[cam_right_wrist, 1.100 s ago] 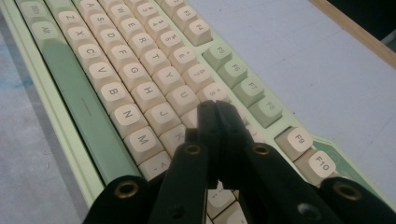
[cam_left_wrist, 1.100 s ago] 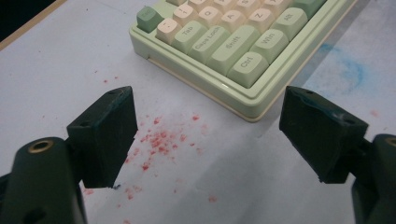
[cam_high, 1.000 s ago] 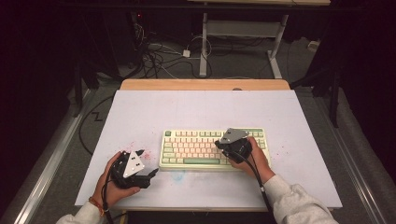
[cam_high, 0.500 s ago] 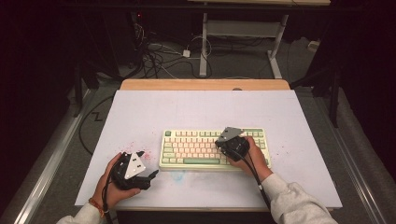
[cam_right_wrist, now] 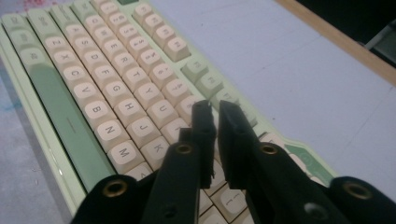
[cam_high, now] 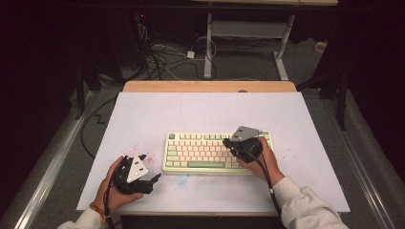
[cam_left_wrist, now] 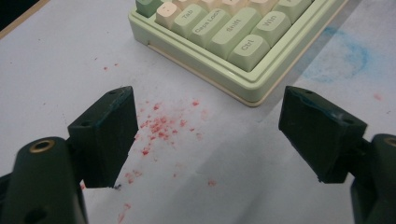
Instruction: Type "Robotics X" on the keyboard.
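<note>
- Dark workshop floor and tangled cables frame a white surface (cam_high: 143,119) at the middle of the high view, where a pale green keyboard (cam_high: 200,152) lies at lower centre.
- Right tongs (cam_right_wrist: 214,108) hover over the keyboard's right half, above the letter keys; compared with a second ago the jaws have just been opening a sliver, and nothing sits between them, so they read as all but together, likely lifting off after a keypress.
- Left tongs (cam_left_wrist: 205,135) rest at lower left of the high view, just beside the keyboard's near corner by the Ctrl key (cam_left_wrist: 247,46), jaws wide apart and holding nothing; no change from a second ago.
- Red specks (cam_left_wrist: 161,126) and a blue smudge (cam_left_wrist: 343,58) stain the surface near the keyboard; nothing blocks the keys.
</note>
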`<action>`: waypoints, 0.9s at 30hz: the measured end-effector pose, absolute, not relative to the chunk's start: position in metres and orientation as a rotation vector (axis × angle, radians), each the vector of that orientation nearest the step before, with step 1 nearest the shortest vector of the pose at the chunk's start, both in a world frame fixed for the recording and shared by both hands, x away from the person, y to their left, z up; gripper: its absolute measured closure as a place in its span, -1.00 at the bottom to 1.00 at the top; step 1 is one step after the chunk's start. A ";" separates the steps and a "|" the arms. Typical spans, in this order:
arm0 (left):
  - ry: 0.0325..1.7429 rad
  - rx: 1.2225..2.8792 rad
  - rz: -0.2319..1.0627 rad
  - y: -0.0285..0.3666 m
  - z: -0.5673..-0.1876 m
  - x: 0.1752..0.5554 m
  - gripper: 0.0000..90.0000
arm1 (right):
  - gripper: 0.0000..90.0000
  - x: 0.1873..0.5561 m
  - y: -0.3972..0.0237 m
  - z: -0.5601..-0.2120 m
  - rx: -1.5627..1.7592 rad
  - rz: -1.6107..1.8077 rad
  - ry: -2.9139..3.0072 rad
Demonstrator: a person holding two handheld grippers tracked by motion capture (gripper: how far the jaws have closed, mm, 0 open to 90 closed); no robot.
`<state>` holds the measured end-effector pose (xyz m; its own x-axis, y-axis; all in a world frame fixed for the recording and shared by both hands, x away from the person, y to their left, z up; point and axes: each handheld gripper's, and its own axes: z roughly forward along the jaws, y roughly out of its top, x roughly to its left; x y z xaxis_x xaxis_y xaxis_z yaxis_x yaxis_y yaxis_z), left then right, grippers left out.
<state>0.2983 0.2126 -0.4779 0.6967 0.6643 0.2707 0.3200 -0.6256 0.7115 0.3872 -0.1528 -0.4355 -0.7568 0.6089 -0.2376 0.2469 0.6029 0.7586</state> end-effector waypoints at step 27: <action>0.756 2.262 0.662 0.202 -0.474 0.311 -0.53 | -0.41 0.335 -0.202 -0.431 0.648 1.127 2.146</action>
<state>0.3113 0.2017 -0.4743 0.7054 0.6641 0.2477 0.3332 -0.6192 0.7110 0.3349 -0.2018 -0.4314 -0.6863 0.6643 -0.2963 0.1335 0.5154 0.8465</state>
